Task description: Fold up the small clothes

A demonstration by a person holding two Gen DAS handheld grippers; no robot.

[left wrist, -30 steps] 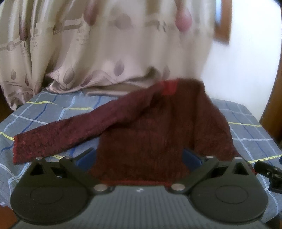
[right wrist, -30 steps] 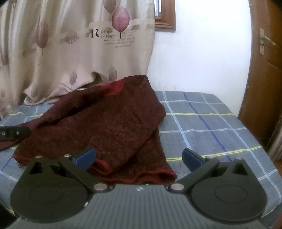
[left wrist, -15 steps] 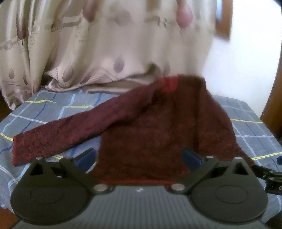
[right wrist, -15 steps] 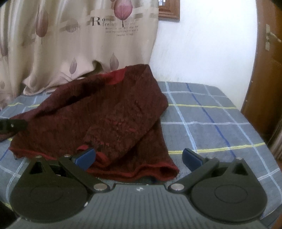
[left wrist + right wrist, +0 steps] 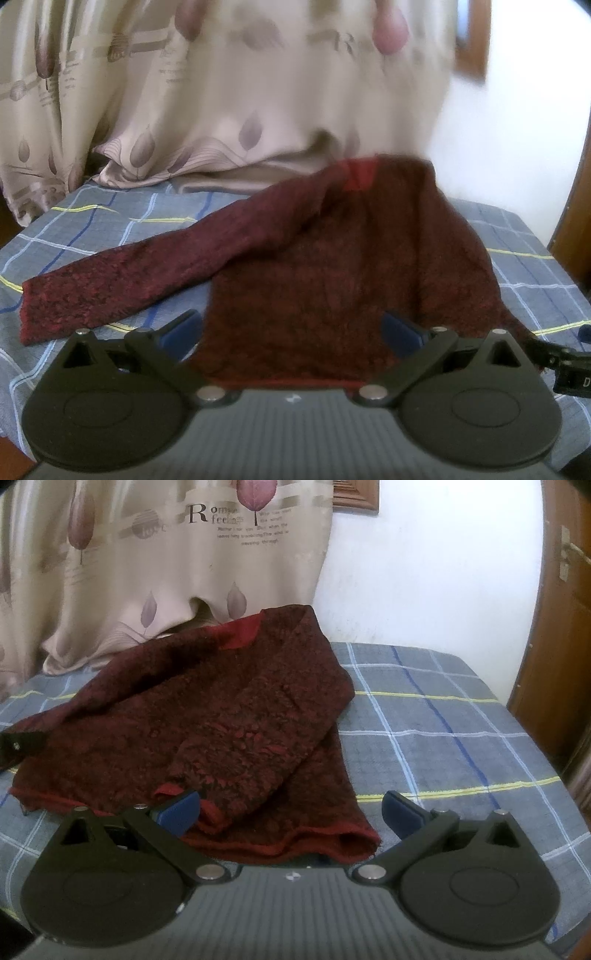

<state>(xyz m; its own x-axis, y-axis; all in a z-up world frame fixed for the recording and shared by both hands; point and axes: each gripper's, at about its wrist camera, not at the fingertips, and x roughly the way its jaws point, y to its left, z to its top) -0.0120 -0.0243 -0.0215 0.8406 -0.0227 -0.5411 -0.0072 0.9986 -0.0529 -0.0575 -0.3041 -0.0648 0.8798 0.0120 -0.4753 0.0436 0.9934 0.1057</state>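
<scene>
The dark red sweater lies flat on the checked bed, right sleeve folded in; the unfolded sleeve runs out leftward — nearer the left gripper, whose jaws, like the right gripper's, gape wide and empty

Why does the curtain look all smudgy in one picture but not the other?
Left wrist view: the curtain and its print are blurred, the sweater soft too. Right wrist view: the curtain is sharp, its lettering partly readable; both views bend edges, fisheye style.

A home bedroom: ahead of the grippers, plaid bedsheet, leaf-print curtain, white wall; wooden door rightward.
</scene>
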